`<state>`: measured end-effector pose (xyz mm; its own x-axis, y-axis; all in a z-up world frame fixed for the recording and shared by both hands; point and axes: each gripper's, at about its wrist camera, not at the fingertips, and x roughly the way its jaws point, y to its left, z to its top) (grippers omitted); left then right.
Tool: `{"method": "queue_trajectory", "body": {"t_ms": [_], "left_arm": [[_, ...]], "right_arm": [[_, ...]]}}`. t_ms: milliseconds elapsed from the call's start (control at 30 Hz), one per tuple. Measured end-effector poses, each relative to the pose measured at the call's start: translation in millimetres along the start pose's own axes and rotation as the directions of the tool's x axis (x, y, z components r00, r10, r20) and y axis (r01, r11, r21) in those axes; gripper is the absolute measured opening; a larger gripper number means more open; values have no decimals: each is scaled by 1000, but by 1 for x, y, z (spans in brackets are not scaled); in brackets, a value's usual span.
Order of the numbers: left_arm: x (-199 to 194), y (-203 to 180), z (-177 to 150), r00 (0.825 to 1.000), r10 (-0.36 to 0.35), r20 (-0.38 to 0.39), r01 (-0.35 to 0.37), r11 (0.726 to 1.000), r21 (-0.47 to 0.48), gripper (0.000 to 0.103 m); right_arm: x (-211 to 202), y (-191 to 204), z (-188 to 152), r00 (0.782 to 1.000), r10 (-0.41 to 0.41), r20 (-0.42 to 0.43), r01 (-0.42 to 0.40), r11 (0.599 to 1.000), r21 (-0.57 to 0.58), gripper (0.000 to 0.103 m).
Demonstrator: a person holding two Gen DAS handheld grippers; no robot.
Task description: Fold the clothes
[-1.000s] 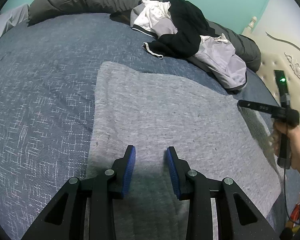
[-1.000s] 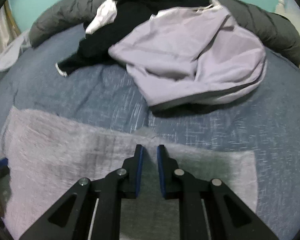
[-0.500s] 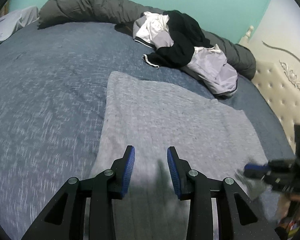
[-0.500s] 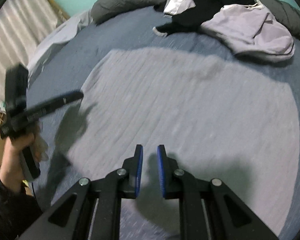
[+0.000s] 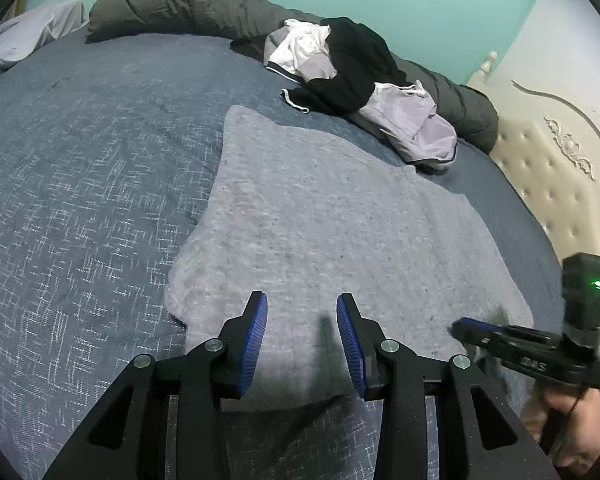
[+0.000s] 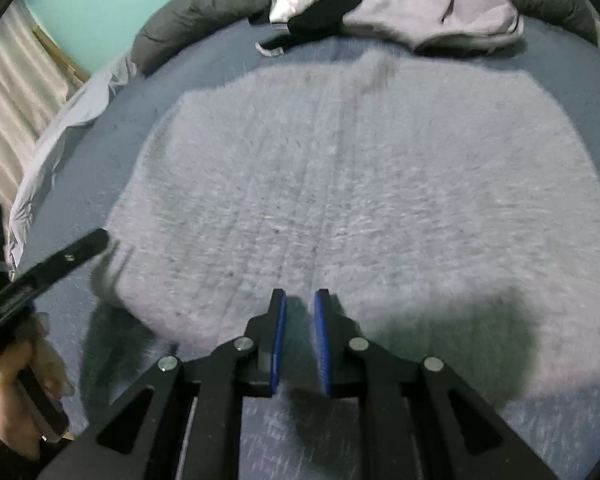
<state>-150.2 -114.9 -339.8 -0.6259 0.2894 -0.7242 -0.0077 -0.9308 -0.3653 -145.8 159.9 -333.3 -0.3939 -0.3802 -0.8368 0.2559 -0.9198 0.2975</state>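
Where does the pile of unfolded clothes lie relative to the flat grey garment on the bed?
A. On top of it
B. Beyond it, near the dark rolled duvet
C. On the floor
B: the pile of clothes lies past the grey garment, against the duvet.

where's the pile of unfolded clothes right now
The pile of clothes sits at the far side of the bed, against the dark grey rolled duvet, beyond the flat grey garment; in the right wrist view it lies top centre.

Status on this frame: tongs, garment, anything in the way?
Left tongs open, right tongs narrowly apart, both empty. Grey garment flat on bed. Clothes pile beyond, clear.
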Motion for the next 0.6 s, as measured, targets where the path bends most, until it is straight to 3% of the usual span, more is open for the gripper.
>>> {"method": "queue_trajectory", "body": {"t_ms": [233,600], "left_arm": [[0,4,1,1000,-23,8,23,1000,-20,40],[1,20,1,999,-31,6,31,998,-48,41]], "right_arm": [[18,4,-21,999,-33,-43,32,999,-29,10],[24,14,-18,996,-66,-62,62,996,-64,10]]}}
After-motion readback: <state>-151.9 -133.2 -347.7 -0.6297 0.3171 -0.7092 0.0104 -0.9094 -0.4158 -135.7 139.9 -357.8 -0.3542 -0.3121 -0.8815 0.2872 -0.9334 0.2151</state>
